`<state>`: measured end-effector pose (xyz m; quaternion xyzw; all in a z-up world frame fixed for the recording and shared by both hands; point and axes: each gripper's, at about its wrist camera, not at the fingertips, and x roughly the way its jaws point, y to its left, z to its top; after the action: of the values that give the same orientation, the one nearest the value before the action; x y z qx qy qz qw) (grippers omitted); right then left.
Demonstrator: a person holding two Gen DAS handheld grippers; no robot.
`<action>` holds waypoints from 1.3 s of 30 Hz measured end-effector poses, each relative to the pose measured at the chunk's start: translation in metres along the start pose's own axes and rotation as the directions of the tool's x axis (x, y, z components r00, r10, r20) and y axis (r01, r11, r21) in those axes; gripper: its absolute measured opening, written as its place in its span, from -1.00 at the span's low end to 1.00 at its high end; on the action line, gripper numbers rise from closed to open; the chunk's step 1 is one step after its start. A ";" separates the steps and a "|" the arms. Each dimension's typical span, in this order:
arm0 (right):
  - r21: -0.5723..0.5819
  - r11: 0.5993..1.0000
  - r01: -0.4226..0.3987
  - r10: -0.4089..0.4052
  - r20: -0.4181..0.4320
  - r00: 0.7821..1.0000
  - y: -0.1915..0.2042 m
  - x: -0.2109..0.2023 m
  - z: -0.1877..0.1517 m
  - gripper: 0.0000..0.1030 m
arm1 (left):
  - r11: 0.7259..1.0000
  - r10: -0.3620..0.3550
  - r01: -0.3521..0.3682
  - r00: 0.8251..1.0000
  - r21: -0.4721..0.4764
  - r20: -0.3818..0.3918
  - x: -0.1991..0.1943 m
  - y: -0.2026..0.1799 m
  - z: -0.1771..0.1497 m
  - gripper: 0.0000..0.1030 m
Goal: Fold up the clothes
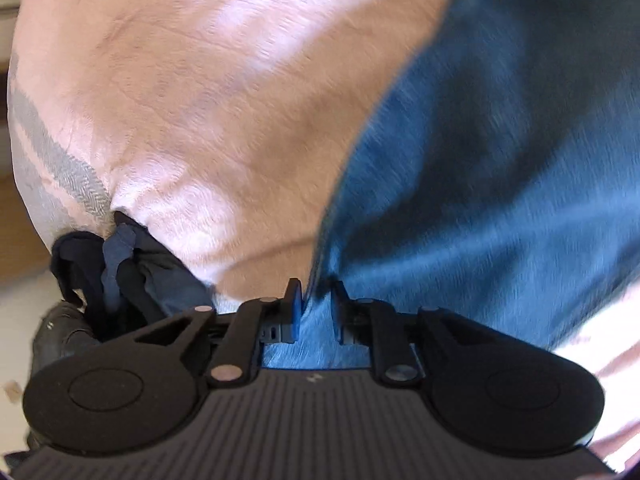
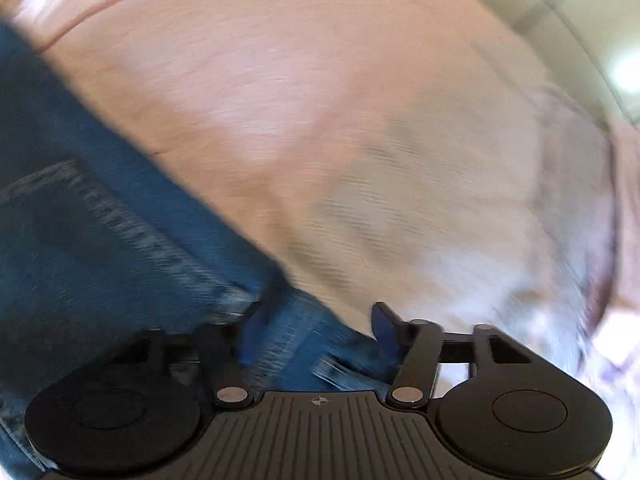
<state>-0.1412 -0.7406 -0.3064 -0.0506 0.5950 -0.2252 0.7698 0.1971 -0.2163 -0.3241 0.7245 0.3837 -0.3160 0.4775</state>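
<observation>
1. nearest the lens in the left wrist view: left gripper, jaws nearly together with only a narrow gap, blue denim jeans running between them, apparently pinched at an edge
2. nearest the lens in the right wrist view: right gripper, jaws set wider, a thick seamed band of the jeans bunched between them; blurred, so cannot tell whether actually clamped or merely straddling the cloth
3. jeans spread over a pink bed sheet, filling the right of the left view and the left of the right view; stitching like a pocket faintly visible in the right view
4. dark bundled garments lying at the sheet's edge, left of the left gripper, apart from the jeans
5. heavy blur in both views, so fold state of the jeans not readable
6. likely handling: denim heavy, fairly stiff, not slippery, not fragile; prone to sag between two holds
7. best holds judged as thick seams, waistband or hems, both layers pinched deep in the jaws, the two holds kept well apart
</observation>
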 end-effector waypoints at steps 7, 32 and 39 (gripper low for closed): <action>0.326 0.944 -0.042 0.041 0.010 0.999 -0.028 -0.038 -0.034 0.14 | 0.998 0.028 -0.028 1.000 -0.057 0.000 -0.014 -0.001 -0.016 -0.62; 0.282 0.933 -0.224 0.199 0.113 0.973 0.153 -0.113 0.009 0.14 | 0.984 0.178 -0.178 0.963 -0.019 0.203 -0.066 -0.113 -0.105 -0.03; 0.250 0.933 -0.260 0.237 0.119 0.964 0.224 -0.126 0.046 0.14 | 0.914 0.344 -0.390 0.893 0.116 0.291 -0.006 -0.138 -0.122 -0.40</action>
<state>-0.0578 -0.4984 -0.2581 0.1181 0.5275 -0.2008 0.8170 0.0866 -0.0693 -0.3391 0.7737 0.1438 -0.3454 0.5113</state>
